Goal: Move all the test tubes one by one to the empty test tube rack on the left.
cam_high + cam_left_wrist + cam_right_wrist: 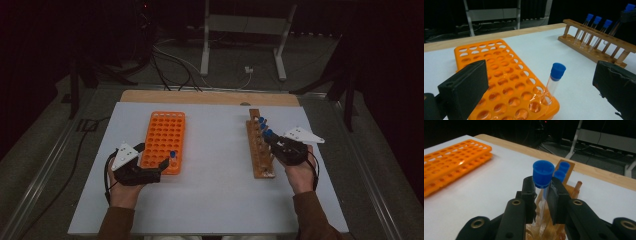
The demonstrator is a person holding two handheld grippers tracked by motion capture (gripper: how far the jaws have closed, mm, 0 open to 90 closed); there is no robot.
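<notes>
My right gripper (543,195) is shut on a clear tube with a blue cap (543,173), gripping it just under the cap. The tube hangs over the wooden rack (261,160), and its cap (268,133) sits higher than the rest. Three more blue-capped tubes (596,30) stand in the wooden rack (596,53). My left gripper (540,87) is open wide around the near corner of the orange rack (499,72). One blue-capped tube (555,77) stands upright in a hole there, untouched. From above, the left gripper (152,156) rests at the near end of the orange rack (165,135).
Both racks lie on a white sheet (215,165) over a wooden table (210,96), with bare sheet between them. Cables (175,65) and a metal stand (245,30) sit on the floor beyond the far edge.
</notes>
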